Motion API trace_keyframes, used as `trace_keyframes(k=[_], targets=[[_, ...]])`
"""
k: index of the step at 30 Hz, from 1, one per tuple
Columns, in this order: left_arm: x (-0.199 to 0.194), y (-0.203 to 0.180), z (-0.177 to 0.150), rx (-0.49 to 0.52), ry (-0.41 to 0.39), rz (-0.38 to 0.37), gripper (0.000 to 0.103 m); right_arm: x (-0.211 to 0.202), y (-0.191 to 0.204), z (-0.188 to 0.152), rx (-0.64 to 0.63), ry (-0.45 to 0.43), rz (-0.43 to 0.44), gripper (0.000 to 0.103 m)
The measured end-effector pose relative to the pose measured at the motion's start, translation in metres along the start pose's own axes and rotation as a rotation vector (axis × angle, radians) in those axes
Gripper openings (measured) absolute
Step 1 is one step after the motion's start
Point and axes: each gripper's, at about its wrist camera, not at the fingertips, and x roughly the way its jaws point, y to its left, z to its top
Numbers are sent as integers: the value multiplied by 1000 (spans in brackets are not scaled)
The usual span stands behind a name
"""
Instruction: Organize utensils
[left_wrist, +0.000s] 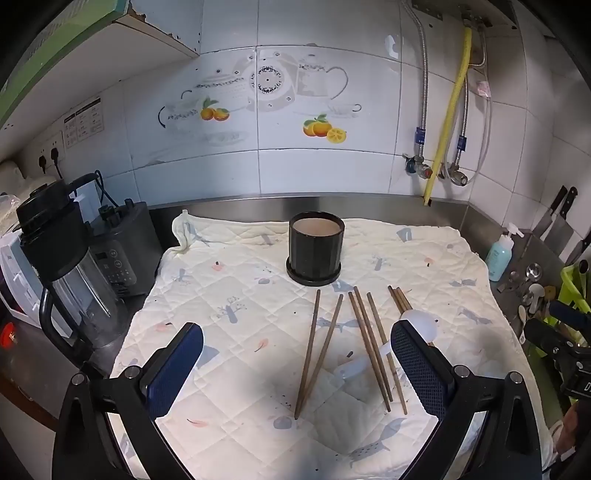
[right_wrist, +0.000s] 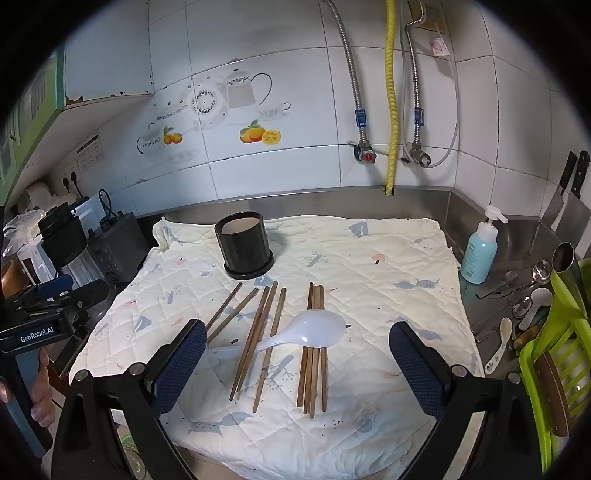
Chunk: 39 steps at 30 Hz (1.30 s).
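While slim wooden chopsticks (right_wrist: 266, 332) are lying on quilted cloth (right_wrist: 388, 266) under a glossy white spoon (right_wrist: 314, 332), you are holding left tool (left_wrist: 295, 373) and right tool (right_wrist: 295, 369) wide, empty.

Both wrist cameras look forward and slightly down from above the near edge of the quilted cloth (left_wrist: 240, 354) (right_wrist: 388, 280) toward the tiled back wall (left_wrist: 332, 74) (right_wrist: 277, 55). The left view sits further left, nearer the blender (left_wrist: 62, 258); the right view sits further right, nearer the green rack (right_wrist: 557, 354). Both share the cloth, the black holder (left_wrist: 316, 247) (right_wrist: 244, 245), the chopsticks (left_wrist: 317, 347) (right_wrist: 312, 343) and the white spoon (left_wrist: 419, 321) (right_wrist: 314, 328).
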Motion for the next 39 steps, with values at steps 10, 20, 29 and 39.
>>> trace_keyframes(k=[10,20,29,39], targets=[[-1,-2,2,0,-2,-2,103,0,0,2,3,-4,7,103],[0,-2,3,1,3,-2,103,1,1,3,0,-7,4,103],[1,-3,4,2,5,3,103,3,2,3,-2,-10,7,103],[10,4,8,-13,13,5,103,3,4,4,-4,-14,9,103]])
